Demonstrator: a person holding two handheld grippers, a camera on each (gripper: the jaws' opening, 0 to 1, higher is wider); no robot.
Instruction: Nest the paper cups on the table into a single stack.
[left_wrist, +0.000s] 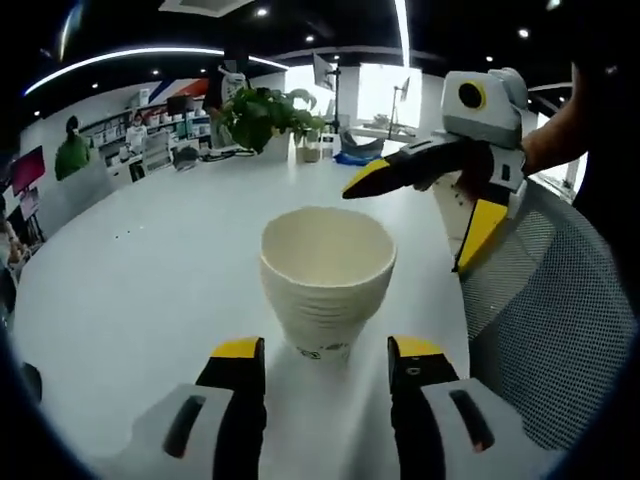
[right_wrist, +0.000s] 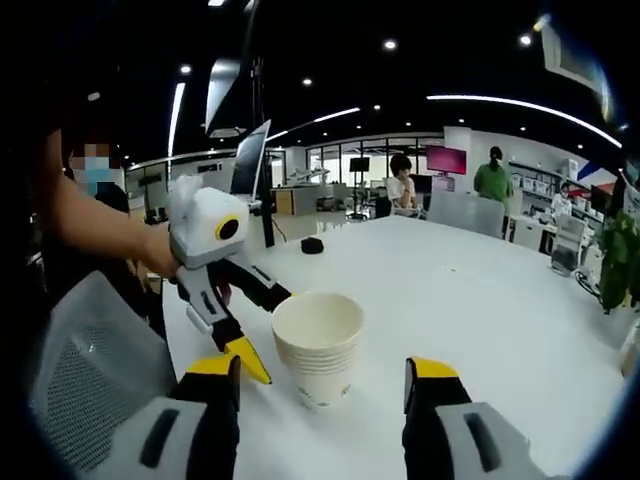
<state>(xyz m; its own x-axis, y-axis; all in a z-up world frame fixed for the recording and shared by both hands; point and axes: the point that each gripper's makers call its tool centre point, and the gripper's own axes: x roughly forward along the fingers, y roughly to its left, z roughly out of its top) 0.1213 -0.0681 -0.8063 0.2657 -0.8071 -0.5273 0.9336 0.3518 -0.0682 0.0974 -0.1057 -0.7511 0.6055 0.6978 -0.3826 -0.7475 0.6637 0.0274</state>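
cups (left_wrist: 328, 283) sit one inside the other in a white stack on the white tabletop (left_wrist: 150, 270), standing straight up. in the left gripper view the stack is near the middle, just past the tips of the left claw (left_wrist: 327, 352), whose two yellow-tipped jaws stand wide apart at the bottom with nothing between them. the stack does not touch those jaws. the right claw (left_wrist: 420, 215) comes in from the right side, held by a hand (left_wrist: 545, 135), and its two jaws are spread wide too, holding nothing, up beside the rim of the top cup. a grey mesh chair (left_wrist: 560, 320) is at the right edge of the tabletop. far across the tabletop there is a green plant (left_wrist: 262, 115). in the right gripper view the same stack (right_wrist: 318, 345) stands between and a bit beyond the right claw's (right_wrist: 325, 375) open jaws, and ridged rims of the lower cups show under the top one. the left claw (right_wrist: 262, 335) is on the left side, open, with one jaw near the rim and the other pointing down at the tabletop (right_wrist: 480, 290). two people (right_wrist: 445, 180) are far off at the back of the room
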